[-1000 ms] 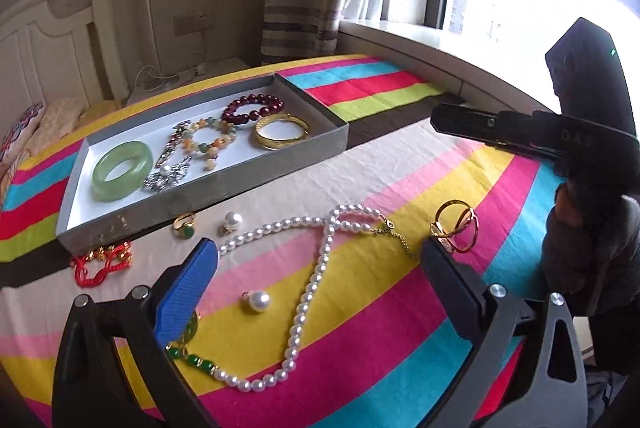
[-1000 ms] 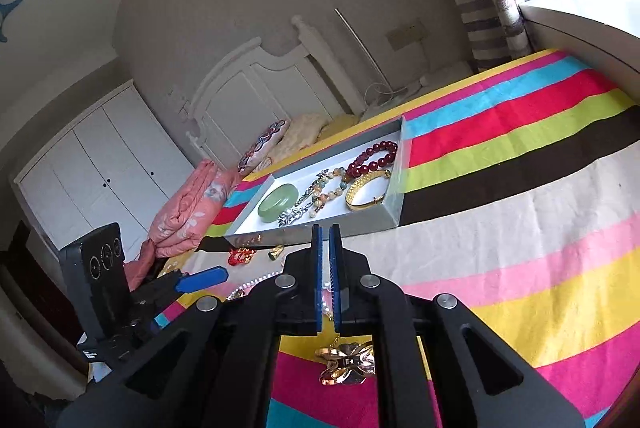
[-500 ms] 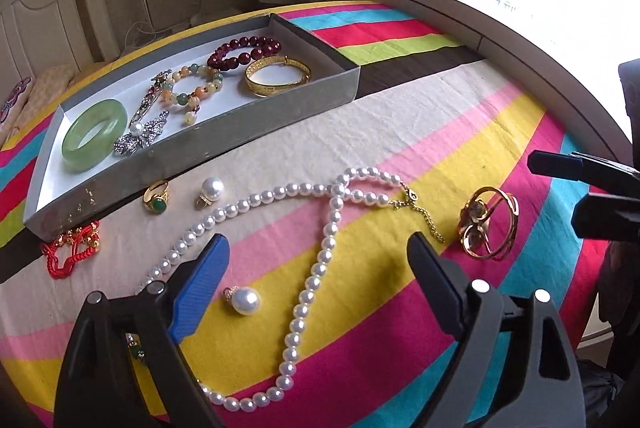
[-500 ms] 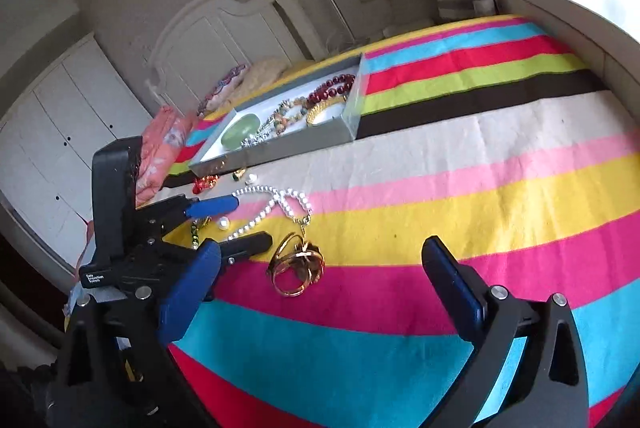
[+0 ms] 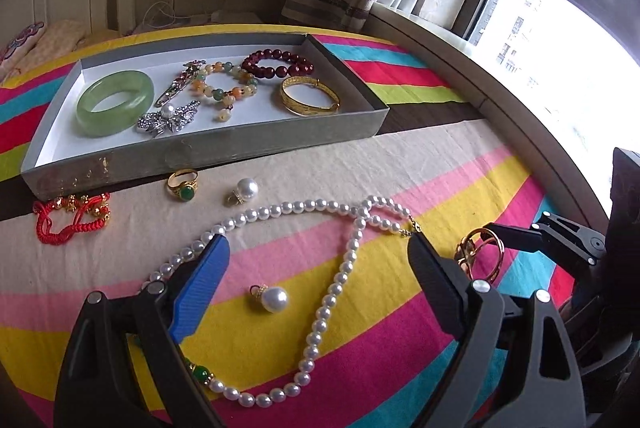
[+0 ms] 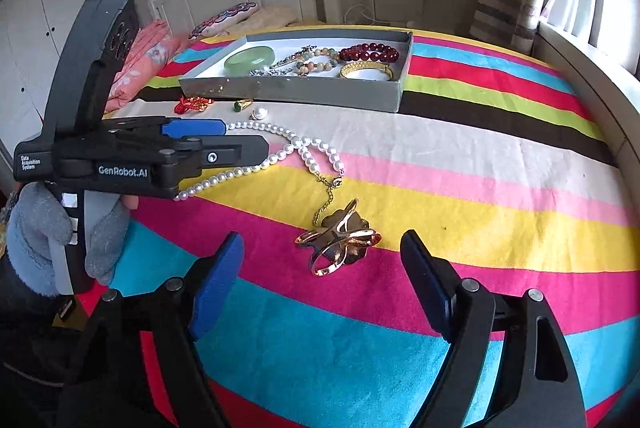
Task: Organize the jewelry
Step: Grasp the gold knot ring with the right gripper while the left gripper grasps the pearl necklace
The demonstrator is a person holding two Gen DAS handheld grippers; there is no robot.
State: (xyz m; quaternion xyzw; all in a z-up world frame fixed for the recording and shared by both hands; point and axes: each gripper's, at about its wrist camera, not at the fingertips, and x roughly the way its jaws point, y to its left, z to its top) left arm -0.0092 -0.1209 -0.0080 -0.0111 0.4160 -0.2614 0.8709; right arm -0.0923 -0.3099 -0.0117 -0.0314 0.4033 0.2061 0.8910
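Your left claw [image 5: 316, 284] hangs with its jaws wide apart over the striped bedspread [image 5: 400, 163], gripping nothing; a loose pearl pendant [image 5: 272, 298] and part of the pearl necklace [image 5: 340, 280] lie on the cloth between its fingers. Your right claw [image 6: 320, 280] is closing, its jaws still well apart, and the gold flower brooch [image 6: 340, 238] sits on the bed just ahead of them, untouched, beside the necklace's clasp chain. The grey tray [image 5: 280, 141] stands farther back on the bed and holds a green jade bangle [image 5: 115, 102], a silver bow brooch [image 5: 170, 117], a mixed bead bracelet [image 5: 224, 85], a dark red bead bracelet [image 5: 276, 63] and a gold bangle [image 5: 308, 95]. Just in front of the tray lie a red cord bracelet [image 5: 72, 216], a gold ring with a green stone [image 5: 184, 183] and a second pearl pendant [image 5: 244, 189].
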